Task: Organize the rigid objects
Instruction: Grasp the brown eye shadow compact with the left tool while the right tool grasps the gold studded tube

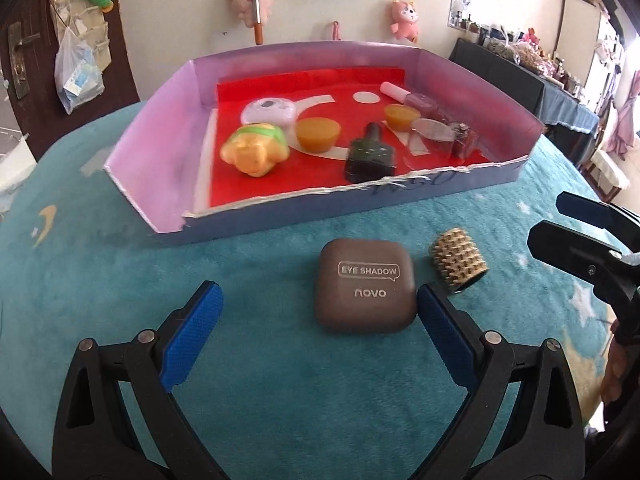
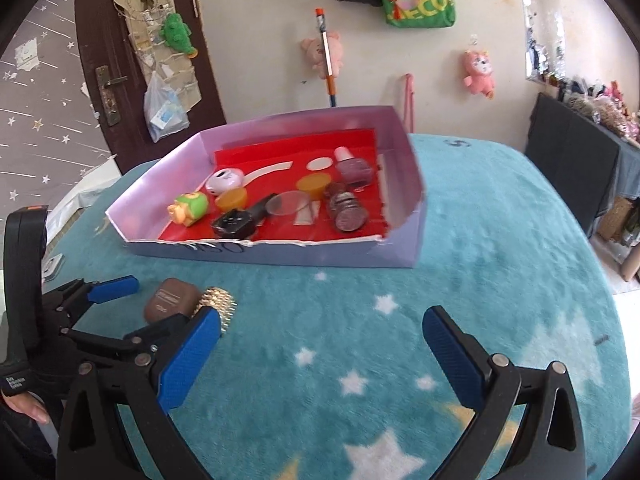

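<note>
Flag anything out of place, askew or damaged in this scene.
Two items sit outside the box, on the blanket: the eye shadow case and a bristled roller on its side. The box's front edge is torn and ragged. Inside, the dark green bottle lies tipped over.
</note>
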### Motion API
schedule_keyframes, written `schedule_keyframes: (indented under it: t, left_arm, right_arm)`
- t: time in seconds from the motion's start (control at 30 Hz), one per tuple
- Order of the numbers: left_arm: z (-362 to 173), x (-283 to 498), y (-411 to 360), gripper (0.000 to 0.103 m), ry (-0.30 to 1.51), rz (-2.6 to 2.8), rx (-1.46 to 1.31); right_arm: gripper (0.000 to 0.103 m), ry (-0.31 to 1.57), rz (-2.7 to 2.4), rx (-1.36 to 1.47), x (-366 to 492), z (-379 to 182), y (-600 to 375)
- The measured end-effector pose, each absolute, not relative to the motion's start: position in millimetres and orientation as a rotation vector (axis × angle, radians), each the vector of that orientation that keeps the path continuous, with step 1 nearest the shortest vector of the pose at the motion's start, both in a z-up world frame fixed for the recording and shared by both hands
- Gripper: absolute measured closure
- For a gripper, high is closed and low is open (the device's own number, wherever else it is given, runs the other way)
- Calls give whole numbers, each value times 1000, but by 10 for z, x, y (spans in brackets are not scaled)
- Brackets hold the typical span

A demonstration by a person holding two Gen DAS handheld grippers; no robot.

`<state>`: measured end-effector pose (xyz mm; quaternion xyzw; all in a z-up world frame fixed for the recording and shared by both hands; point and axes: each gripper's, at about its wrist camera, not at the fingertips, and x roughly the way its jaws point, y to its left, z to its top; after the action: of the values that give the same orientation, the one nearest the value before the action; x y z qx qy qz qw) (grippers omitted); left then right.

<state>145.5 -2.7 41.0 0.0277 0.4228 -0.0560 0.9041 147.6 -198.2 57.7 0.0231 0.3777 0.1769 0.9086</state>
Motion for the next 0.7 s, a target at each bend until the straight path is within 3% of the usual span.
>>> schedule_keyframes:
  t: [0.7]
  left_arm:
    - [507,1515,197,4,855,-141,85]
  right_arm:
    - [0,942,450,-37,1795,320,-1484]
